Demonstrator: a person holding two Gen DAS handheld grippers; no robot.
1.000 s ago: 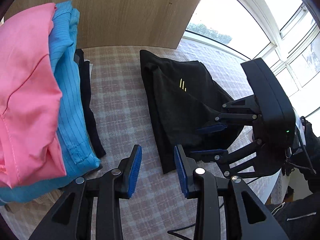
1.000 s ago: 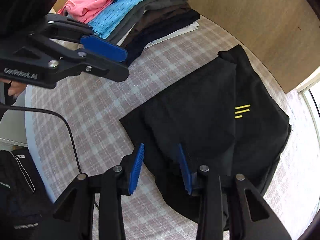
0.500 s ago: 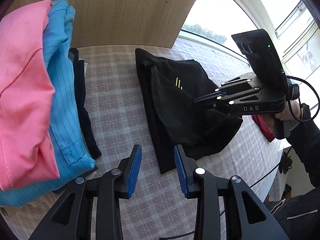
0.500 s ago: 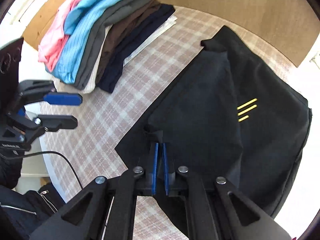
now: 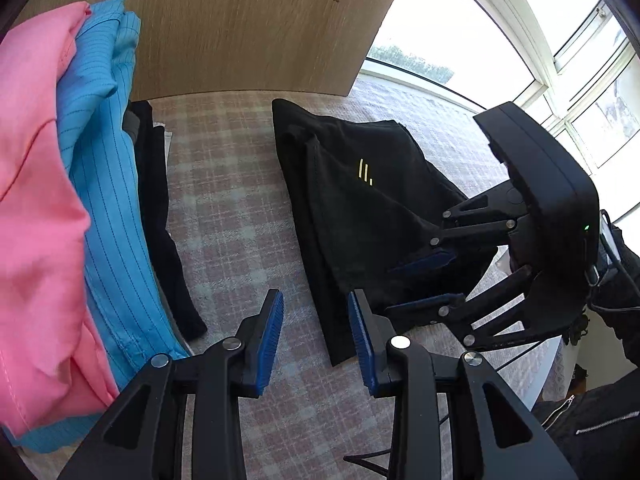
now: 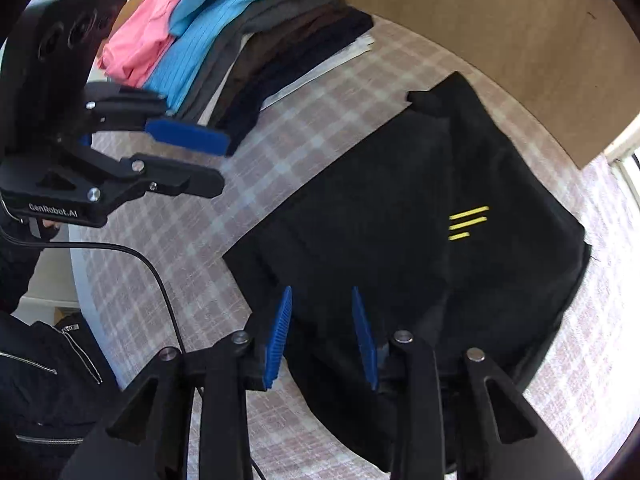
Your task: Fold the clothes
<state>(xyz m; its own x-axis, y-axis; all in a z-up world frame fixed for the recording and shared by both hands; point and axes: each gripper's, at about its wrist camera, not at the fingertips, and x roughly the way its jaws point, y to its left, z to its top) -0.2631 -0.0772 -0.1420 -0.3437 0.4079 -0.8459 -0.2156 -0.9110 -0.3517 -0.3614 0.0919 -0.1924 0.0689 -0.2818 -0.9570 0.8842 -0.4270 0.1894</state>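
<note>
Black folded garment [image 6: 400, 220] lies flat on the checked tablecloth [image 5: 228, 208], mid-tabletop, w/ three short yellow stripes [image 6: 466, 223] showing on its upper layer. One flap is folded over diagonally; edges roughly squared, back corner close to the wooden panel [image 5: 240, 24].

Right tongs [image 6: 322, 332] sit over the near part of the black garment, pointing steeply down. Blue pads [image 6: 278, 336] stand apart and the jaws are opening; dark cloth shows in the gap, but the pads aren't pressing on it — nothing gripped. In the left wrist view the right tongs [image 5: 420, 280] hang over the garment's right edge, green light lit on the housing.

Left tongs [image 5: 316, 336] hover over bare tablecloth, just beside the garment's near-left corner, apart from it. Jaws part-open, nothing between the pads, just checks. From the right wrist view the left tongs [image 6: 200, 160] float above the cloth btwn the garment and the stack.

Stack of folded clothes [image 6: 240, 40] sits at the left, well apart from the black piece: pink top [image 5: 36, 220] uppermost, blue striped shirt [image 5: 108, 200] under it, then grey, brown and dark navy layers, something white at the bottom.

Bright window [image 5: 480, 32] at the far right. Person's dark zip jacket [image 6: 40, 380] at the tabletop edge; black cable [image 6: 132, 252] trails across it.
</note>
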